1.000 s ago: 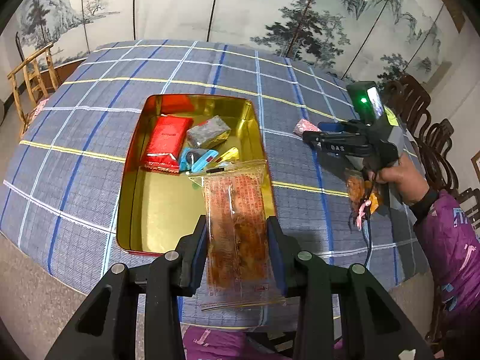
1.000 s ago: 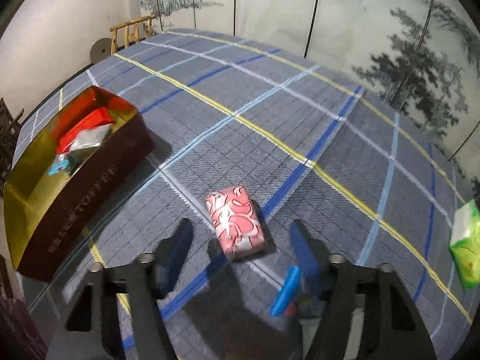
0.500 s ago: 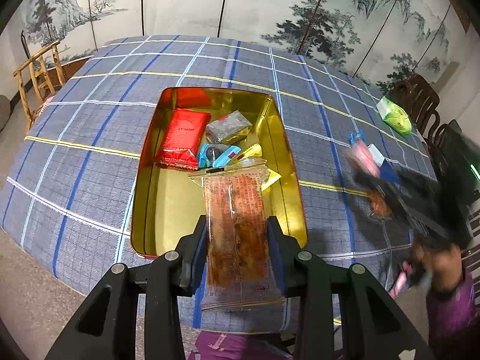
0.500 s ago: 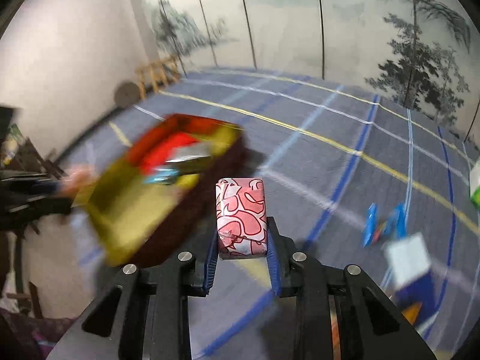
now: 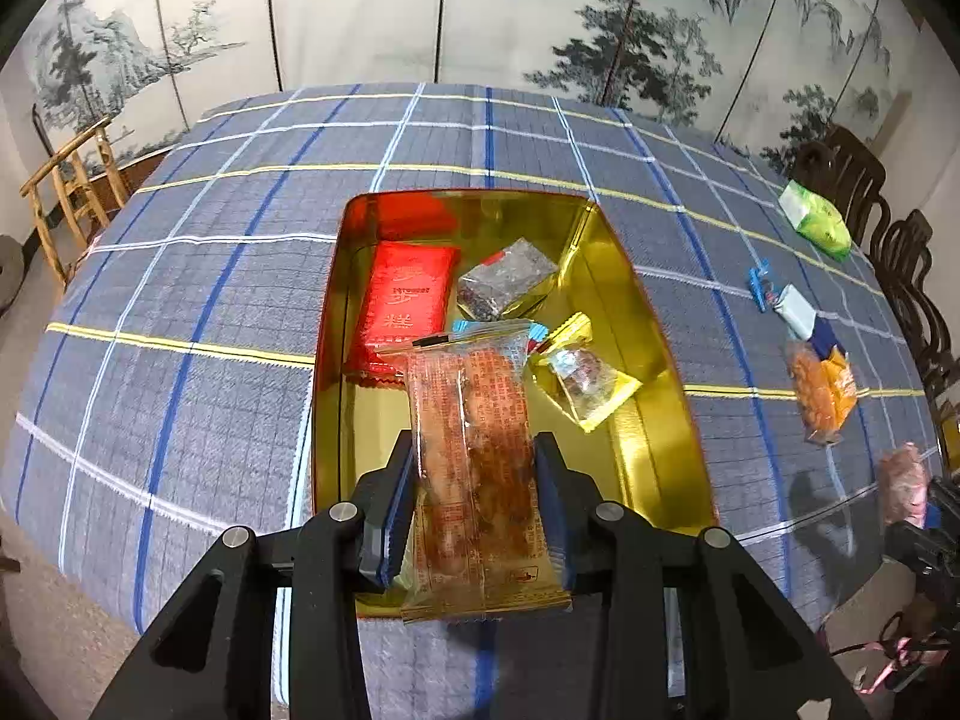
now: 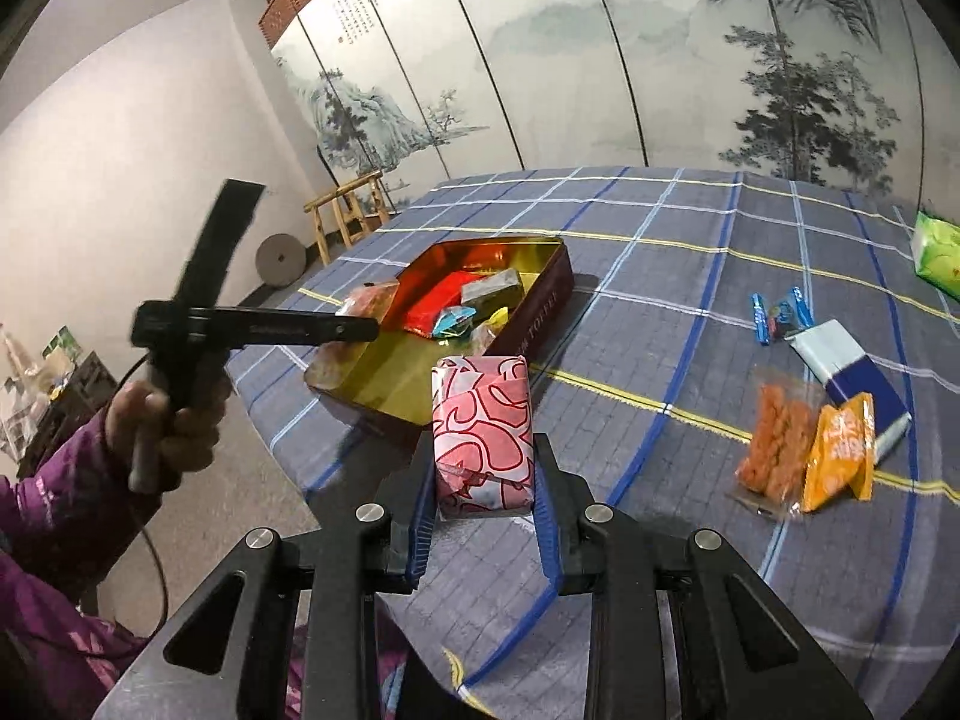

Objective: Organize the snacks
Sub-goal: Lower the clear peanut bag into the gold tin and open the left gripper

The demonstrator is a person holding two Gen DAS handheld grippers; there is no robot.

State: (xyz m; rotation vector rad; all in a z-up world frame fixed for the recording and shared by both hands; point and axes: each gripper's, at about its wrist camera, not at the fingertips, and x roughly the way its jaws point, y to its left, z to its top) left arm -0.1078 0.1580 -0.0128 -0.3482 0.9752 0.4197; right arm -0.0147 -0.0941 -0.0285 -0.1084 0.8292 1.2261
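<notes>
A round table under a blue plaid cloth (image 5: 180,312) stands before painted screens. Going left to right in the left wrist view: a wooden chair (image 5: 72,192) beside the table, then an open gold tin (image 5: 654,360) near the table's middle. Inside the tin lie a red packet (image 5: 408,300), a grey packet (image 5: 507,282), a small blue-wrapped sweet (image 5: 474,325) and a yellow packet (image 5: 585,381).

The left gripper (image 5: 474,516) is clamped on a long clear packet of orange-brown snack (image 5: 474,450), held over the near end of the tin, not yet let go.

Right of the tin, loose on the cloth, lie blue sweets (image 5: 761,291), a pale blue packet (image 5: 795,312), an orange packet (image 5: 819,390) and, farther off, a green packet (image 5: 816,222).

In the right wrist view, the right gripper (image 6: 483,510) is closed on a pink patterned packet (image 6: 483,432), held in the air near the table's edge, with the tin beyond it. A hand (image 6: 168,420) in a purple sleeve holds the left gripper at the left.

By the look of it, the job is about half done: four snacks are in, two are in hand, and about four are left on the cloth.
</notes>
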